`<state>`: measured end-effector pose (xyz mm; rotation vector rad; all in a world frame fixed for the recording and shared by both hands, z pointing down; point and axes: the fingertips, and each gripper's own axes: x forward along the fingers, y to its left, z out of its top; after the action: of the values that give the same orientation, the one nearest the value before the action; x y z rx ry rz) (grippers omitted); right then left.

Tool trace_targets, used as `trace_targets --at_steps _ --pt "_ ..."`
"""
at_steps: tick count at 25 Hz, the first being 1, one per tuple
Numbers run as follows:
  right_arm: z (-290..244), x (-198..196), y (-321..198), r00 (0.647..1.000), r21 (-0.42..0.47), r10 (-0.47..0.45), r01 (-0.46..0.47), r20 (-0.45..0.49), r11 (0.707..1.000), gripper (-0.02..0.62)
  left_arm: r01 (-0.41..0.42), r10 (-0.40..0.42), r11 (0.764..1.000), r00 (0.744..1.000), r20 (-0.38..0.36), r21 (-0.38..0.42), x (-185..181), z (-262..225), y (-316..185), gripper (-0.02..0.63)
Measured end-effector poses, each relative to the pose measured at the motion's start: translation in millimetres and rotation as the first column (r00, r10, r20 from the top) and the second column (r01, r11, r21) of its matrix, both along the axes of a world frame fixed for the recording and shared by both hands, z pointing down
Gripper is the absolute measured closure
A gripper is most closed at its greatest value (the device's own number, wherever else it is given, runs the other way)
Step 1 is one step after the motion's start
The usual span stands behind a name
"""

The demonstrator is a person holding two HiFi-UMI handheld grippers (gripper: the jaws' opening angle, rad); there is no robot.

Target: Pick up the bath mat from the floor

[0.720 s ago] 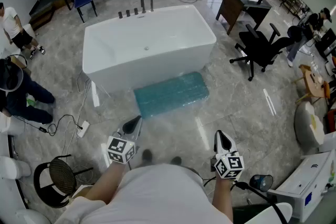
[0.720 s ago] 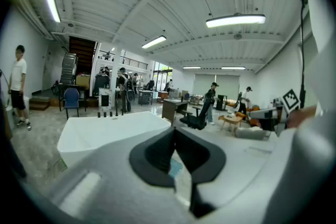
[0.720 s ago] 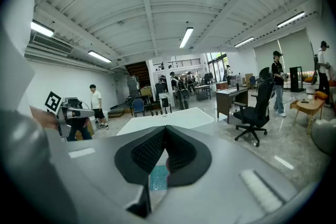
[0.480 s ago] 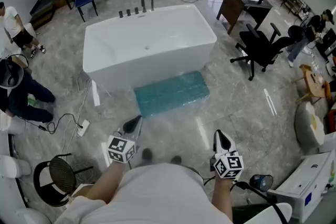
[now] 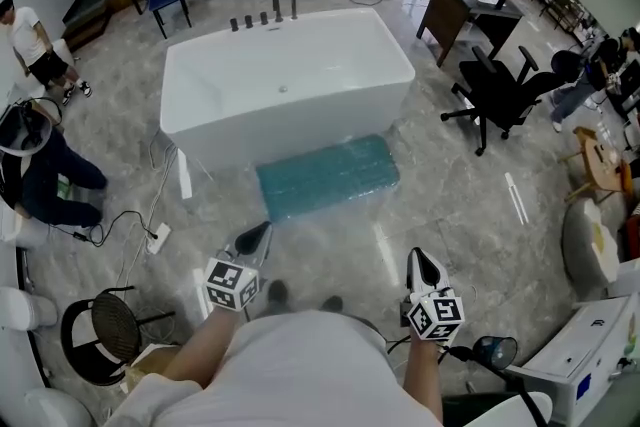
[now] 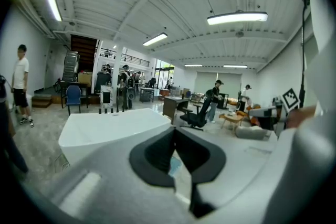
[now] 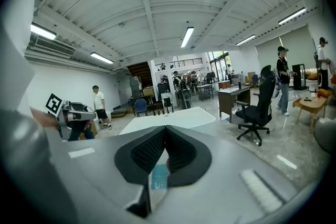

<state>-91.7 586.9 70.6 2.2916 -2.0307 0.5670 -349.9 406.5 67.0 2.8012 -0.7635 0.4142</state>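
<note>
A teal bath mat (image 5: 327,176) lies flat on the grey marble floor just in front of a white bathtub (image 5: 286,83). My left gripper (image 5: 262,229) hovers well short of the mat's near left corner, shut and empty. My right gripper (image 5: 418,258) hangs to the right, nearer me than the mat, also shut with nothing in it. In the left gripper view the jaws (image 6: 175,131) meet at the tips and a sliver of the mat (image 6: 174,166) shows below them. In the right gripper view the jaws (image 7: 166,129) touch too, with a patch of the mat (image 7: 159,176) beneath.
A black office chair (image 5: 497,93) and a dark desk (image 5: 466,6) stand to the right. A crouching person (image 5: 45,173) and a cable with a power strip (image 5: 157,237) are at left. A round black mesh stool (image 5: 96,338) sits near my left side.
The view has shifted slightly; both grippers stay where they were, shut. The mat has not moved.
</note>
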Motion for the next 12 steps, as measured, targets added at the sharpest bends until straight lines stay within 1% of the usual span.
trace_targets --at_steps 5,12 --pt "6.3 9.2 11.4 1.000 -0.006 -0.004 0.004 0.012 1.000 0.589 0.013 -0.013 1.000 1.000 0.013 -0.009 6.0 7.0 12.9 0.603" --pt "16.7 39.5 34.3 1.000 -0.034 -0.007 0.008 0.017 0.999 0.589 0.025 -0.024 1.000 0.999 0.029 -0.013 29.8 13.8 35.2 0.603"
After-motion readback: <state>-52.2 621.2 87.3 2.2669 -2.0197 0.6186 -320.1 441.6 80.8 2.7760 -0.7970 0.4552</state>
